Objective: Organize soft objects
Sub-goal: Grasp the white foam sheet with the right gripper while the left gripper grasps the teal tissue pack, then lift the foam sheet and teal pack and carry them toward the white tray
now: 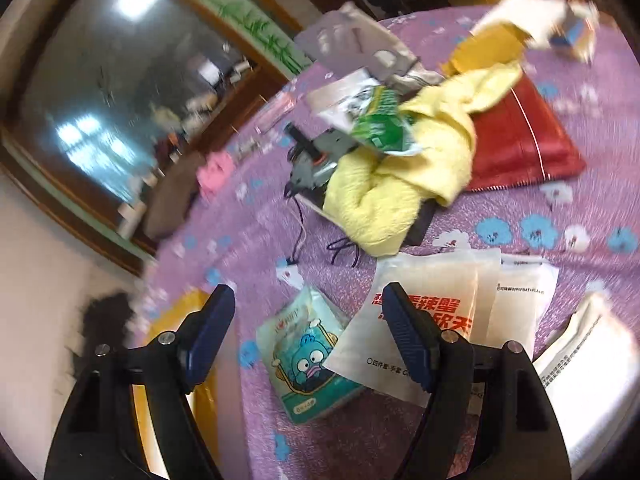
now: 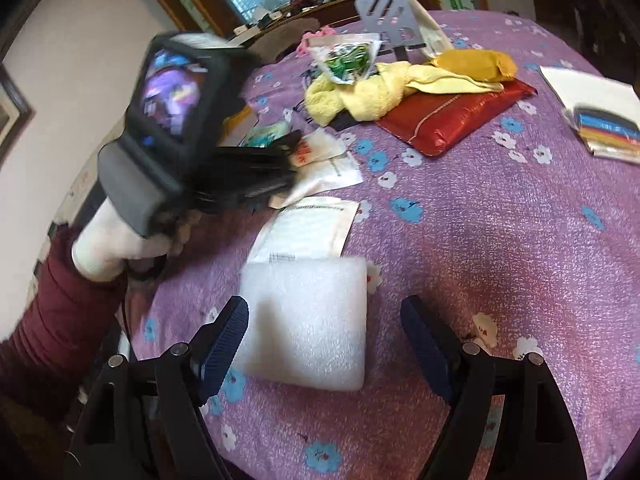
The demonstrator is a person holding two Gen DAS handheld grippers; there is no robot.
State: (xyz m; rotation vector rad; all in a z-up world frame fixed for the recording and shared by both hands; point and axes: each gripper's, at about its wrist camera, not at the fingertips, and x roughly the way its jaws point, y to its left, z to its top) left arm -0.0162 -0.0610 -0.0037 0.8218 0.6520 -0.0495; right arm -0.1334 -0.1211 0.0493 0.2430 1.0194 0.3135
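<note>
Right gripper [image 2: 324, 344] spread, empty; white foam pad [image 2: 308, 320] lies straight ahead between its fingers, nearer than left gripper [image 1: 310, 332], also spread.

Towels [image 2: 360, 92] – perhaps two – one cushion [image 2: 452, 120]

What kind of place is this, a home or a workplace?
Most likely a room in a home. A purple flowered tablecloth covers the table, a yellow towel and a red cushion lie on it, and a cluttered wooden sideboard stands behind.
</note>
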